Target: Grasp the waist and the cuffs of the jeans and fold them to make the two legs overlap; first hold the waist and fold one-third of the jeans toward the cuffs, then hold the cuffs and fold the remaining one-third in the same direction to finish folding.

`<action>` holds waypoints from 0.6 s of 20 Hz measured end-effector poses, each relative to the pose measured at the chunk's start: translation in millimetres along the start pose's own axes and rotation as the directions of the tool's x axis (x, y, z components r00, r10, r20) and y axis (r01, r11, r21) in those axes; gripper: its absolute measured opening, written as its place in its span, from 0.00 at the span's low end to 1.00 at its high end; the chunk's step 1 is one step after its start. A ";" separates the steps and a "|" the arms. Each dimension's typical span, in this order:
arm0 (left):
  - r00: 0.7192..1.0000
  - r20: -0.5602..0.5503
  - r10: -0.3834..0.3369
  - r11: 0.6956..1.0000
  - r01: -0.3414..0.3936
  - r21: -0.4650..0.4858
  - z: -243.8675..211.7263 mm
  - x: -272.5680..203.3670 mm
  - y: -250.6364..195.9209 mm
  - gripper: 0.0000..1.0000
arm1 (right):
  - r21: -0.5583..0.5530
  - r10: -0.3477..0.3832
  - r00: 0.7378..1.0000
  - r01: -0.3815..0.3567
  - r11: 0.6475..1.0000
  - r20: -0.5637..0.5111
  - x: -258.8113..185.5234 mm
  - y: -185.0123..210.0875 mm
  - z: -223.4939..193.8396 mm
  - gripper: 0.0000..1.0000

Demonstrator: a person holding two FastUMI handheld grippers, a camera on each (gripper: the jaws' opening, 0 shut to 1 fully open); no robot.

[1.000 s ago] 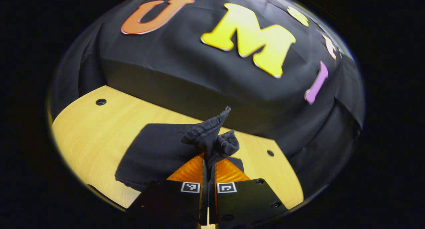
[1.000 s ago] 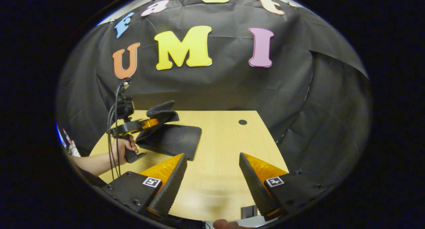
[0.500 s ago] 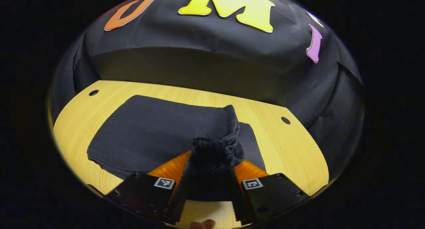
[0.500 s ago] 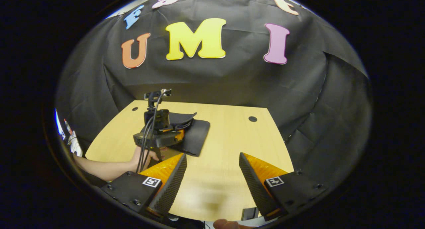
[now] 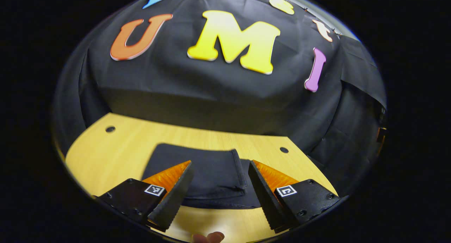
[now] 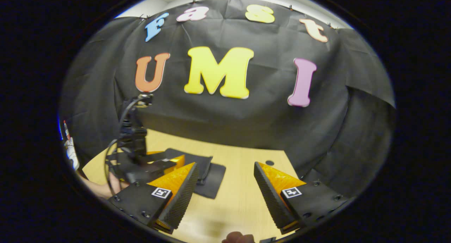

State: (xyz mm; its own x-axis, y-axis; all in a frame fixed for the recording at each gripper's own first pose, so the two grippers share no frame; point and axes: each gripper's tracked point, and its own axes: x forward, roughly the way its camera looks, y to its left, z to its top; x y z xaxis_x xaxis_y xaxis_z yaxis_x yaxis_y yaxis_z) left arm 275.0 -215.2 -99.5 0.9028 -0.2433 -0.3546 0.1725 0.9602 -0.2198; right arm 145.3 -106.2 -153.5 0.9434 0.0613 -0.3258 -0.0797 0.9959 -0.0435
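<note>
My fingers are spread wide apart on both grippers, and they are holding nothing. In the left gripper view, my left gripper (image 5: 220, 193) is hanging just over the near edge of the jeans (image 5: 208, 174), with one finger at about 7 o'clock and the other at about 5 o'clock. I cannot tell if the tips are touching the cloth.

The biggest thing is the table (image 5: 116, 151). It is made of light wood and is taking up the bottom part of both views. It has small round holes (image 5: 110, 129) near its far corners.

Next come the jeans. They are dark and are lying flat on the table, folded into a neat block with layers stacked up. A hem edge (image 5: 239, 172) is running down the top layer, toward 5 o'clock from the middle of the block.

In the right gripper view, my right gripper (image 6: 225, 197) is floating over bare wood. The jeans (image 6: 208, 172) are sitting at about 10 o'clock from it, and my left gripper (image 6: 155, 165) is hanging right beside them. A hand (image 6: 114, 183) is holding it, with black cables (image 6: 121, 130) looping up from it.

A fingertip (image 5: 208, 237) is peeking in at 6 o'clock.
</note>
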 end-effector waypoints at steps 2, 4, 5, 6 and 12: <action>0.996 0.079 0.032 0.999 -0.035 0.026 54.5 -31.3 20.1 0.98 | -0.008 -0.019 0.994 0.020 1.000 0.106 12.3 3.8 22.7 0.96; 0.987 0.149 0.061 0.998 -0.064 0.013 93.0 -66.4 38.2 0.98 | -0.024 -0.015 0.982 0.020 1.000 0.188 18.4 9.5 41.5 0.96; 0.981 0.180 0.073 0.997 -0.075 0.008 108.6 -84.1 46.4 0.98 | -0.016 -0.014 0.976 0.018 1.000 0.217 20.5 12.1 47.8 0.96; 0.974 0.207 0.088 0.996 -0.092 0.011 115.1 -98.5 52.8 1.00 | 0.002 -0.011 0.972 0.010 1.000 0.235 20.4 17.6 52.3 0.96; 0.947 0.293 0.131 0.991 -0.133 -0.013 152.3 -179.3 77.9 0.98 | 0.038 -0.006 0.951 -0.006 0.999 0.308 19.3 39.6 70.4 0.96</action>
State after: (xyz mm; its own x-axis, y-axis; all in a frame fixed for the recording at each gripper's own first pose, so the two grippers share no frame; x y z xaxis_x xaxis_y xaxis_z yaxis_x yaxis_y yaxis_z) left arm 186.5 -75.9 85.4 0.9931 -0.0645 -0.0984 0.0457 0.9821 -0.1825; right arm 183.0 -60.8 -95.1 0.9972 0.0727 -0.0189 -0.0728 0.9973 -0.0059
